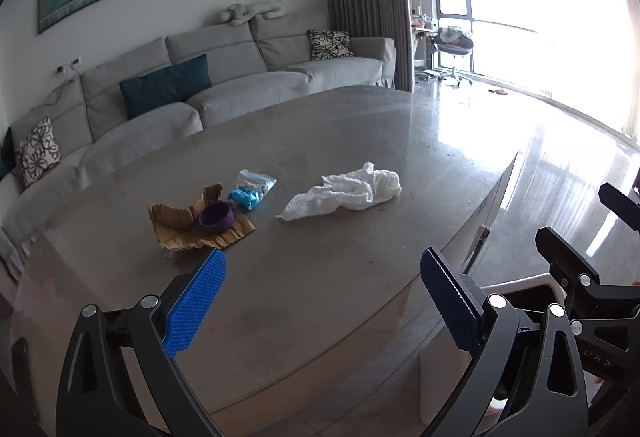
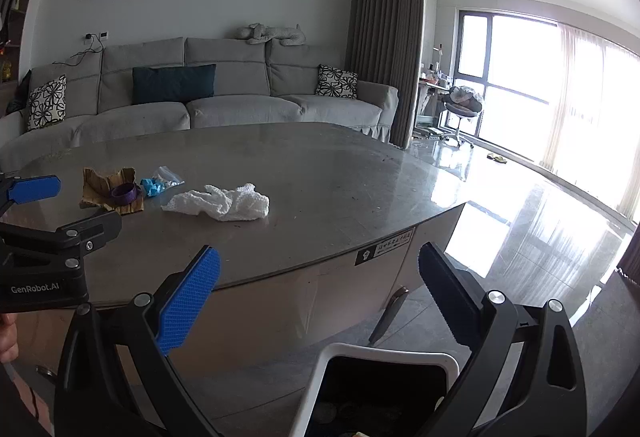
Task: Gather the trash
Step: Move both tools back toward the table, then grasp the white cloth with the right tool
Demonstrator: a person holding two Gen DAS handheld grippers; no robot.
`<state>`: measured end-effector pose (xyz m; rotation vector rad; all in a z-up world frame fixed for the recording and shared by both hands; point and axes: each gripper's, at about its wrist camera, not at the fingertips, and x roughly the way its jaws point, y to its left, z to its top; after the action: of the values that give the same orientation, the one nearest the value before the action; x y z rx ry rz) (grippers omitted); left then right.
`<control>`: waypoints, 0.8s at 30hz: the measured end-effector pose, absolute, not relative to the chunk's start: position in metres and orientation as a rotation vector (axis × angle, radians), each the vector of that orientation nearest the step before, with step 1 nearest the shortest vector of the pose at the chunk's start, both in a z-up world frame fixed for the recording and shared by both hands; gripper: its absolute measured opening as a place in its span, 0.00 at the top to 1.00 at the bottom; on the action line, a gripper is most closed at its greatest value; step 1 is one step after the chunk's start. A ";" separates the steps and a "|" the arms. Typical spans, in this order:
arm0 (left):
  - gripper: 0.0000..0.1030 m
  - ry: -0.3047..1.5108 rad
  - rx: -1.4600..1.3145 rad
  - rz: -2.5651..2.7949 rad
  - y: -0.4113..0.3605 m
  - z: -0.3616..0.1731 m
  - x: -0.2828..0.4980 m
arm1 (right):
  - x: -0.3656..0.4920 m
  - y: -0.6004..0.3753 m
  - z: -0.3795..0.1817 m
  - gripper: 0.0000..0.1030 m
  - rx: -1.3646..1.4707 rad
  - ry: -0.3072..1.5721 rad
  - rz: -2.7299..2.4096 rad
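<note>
On the grey table (image 1: 320, 141) lie a crumpled white tissue (image 1: 344, 193), a torn brown cardboard piece (image 1: 176, 225) with a purple ring (image 1: 216, 219) on it, a blue wrapper (image 1: 245, 197) and a clear plastic bag (image 1: 256, 179). My left gripper (image 1: 322, 301) is open and empty above the table's near edge. My right gripper (image 2: 318, 297) is open and empty, off the table's near right edge, above a white-rimmed trash bin (image 2: 384, 353). The tissue (image 2: 224, 203), the cardboard (image 2: 108, 189), the ring (image 2: 126, 193) and the blue wrapper (image 2: 154, 187) also show in the right wrist view.
A grey sofa (image 2: 200, 97) with cushions stands behind the table. A curtain (image 2: 384, 37) and bright windows (image 2: 540, 85) are at the right, with a chair (image 2: 464, 109) near them. The floor (image 2: 540, 229) is glossy.
</note>
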<state>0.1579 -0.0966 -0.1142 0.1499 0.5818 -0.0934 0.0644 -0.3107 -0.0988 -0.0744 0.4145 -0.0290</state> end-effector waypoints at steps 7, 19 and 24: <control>0.06 0.587 0.113 -0.043 -0.054 -0.110 0.172 | 0.073 -0.280 -0.082 0.04 -0.066 0.395 0.021; 0.06 0.642 0.039 0.058 0.009 -0.130 0.208 | 0.141 -0.226 -0.093 0.04 -0.112 0.430 0.105; 0.06 0.656 0.037 0.080 0.019 -0.137 0.224 | 0.189 -0.217 -0.113 0.04 -0.083 0.494 0.134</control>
<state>0.2244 0.0193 -0.1369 0.0374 0.6556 0.0801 0.1895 -0.2175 -0.1127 -0.0835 0.4940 0.1340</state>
